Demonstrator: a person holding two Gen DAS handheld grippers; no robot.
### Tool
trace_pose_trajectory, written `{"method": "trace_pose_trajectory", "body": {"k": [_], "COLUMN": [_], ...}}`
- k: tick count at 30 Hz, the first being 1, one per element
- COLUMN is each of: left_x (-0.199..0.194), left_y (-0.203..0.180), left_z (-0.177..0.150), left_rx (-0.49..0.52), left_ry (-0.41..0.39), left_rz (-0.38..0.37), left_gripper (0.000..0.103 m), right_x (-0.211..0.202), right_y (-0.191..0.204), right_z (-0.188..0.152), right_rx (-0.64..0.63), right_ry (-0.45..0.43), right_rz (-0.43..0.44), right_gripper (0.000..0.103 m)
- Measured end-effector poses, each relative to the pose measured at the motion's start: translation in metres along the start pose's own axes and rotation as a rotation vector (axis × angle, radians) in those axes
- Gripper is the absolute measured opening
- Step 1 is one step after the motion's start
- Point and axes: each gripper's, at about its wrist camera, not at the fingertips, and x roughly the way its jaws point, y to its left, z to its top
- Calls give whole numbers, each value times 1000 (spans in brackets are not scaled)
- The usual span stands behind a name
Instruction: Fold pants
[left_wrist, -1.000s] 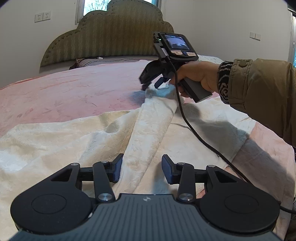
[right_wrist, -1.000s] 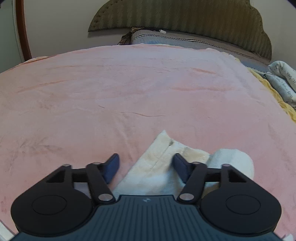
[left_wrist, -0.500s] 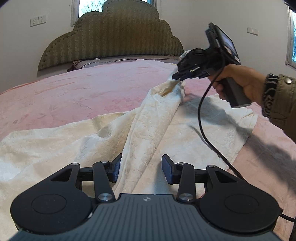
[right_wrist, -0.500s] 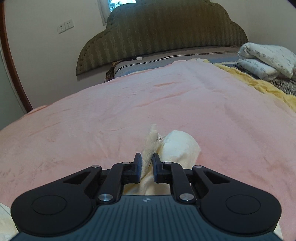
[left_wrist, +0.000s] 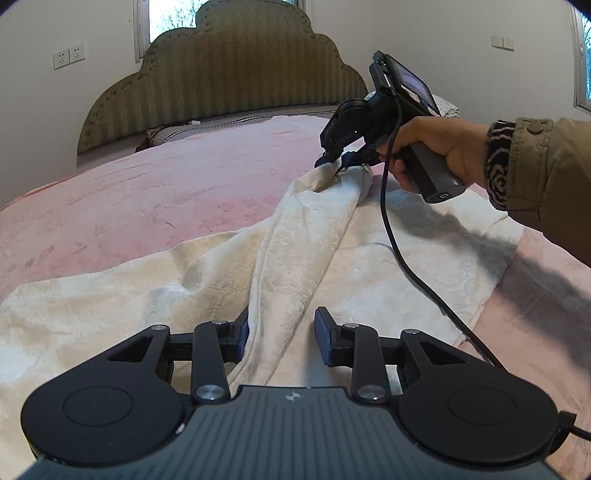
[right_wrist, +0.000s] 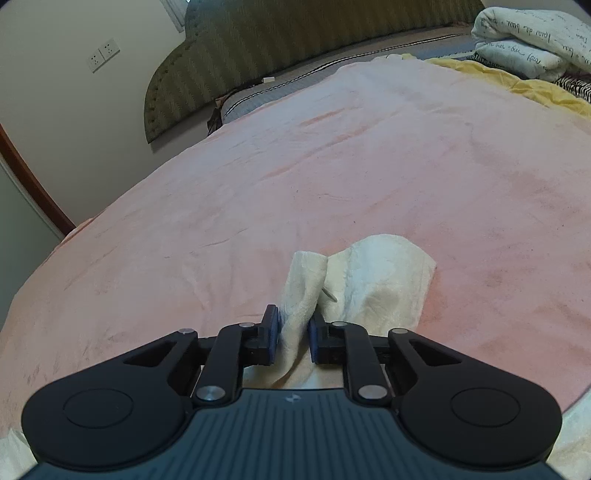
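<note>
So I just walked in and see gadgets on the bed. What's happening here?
A person is folding cream textured pants spread on a pink bedspread. The right gripper is pinching a bunched fold of the fabric at one end. The left gripper is open, straddling a raised ridge of cloth without gripping.

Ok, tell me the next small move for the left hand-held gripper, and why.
Probably close the left hand-held gripper on the raised ridge of the cream pants between its fingers. Its jaws stand open, straddling that fold, while the right hand-held gripper is already shut on the far end of the pants. Gripping both ends should let the fold carry over the pink bedspread.
</note>
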Motion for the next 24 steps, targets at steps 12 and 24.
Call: {"method": "trace_pose_trajectory", "body": {"k": [12,24], "left_x": [-16,-58], "left_y": [12,4], "left_z": [6,38], "left_rx": [-135,-137], "left_ry": [-50,-351], "left_rz": [7,247], "left_gripper": [5,11], "right_x": [-75,-183], "right_y": [-25,-51], "right_z": [-1,16], "right_rx": [137,170], "right_ry": [-198,-501], "right_rz": [219,459], "right_gripper": [11,11]}}
